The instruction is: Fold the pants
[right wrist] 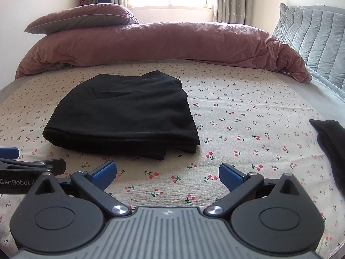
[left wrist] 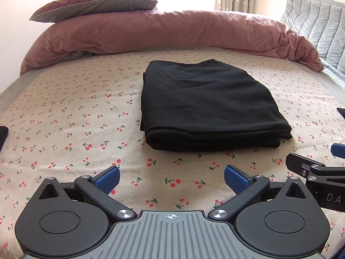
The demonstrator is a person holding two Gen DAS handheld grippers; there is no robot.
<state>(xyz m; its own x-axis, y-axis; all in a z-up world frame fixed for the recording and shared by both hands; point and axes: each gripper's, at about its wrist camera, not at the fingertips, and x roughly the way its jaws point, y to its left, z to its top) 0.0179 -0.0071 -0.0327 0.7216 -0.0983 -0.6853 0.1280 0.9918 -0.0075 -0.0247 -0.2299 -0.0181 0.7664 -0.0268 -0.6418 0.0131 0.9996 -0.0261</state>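
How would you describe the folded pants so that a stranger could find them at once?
Start at the bed with its cherry-print sheet. In front of the pink duvet lies a flat black stack: the pants. They are the only neatly folded thing there.

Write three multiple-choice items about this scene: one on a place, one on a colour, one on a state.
1. Where do the pants lie?
A. on the sheet
B. on the pillow
C. in a claw

2. What colour are the claw pads?
A. red
B. blue
C. white

3. How are the pants?
A. spread flat
B. hanging
C. folded in layers

Answers: 1 A, they rest on the cherry-print sheet, ahead of both claws. 2 B, the pads on the left claw and right claw are blue. 3 C, stacked layers show along the near edge.
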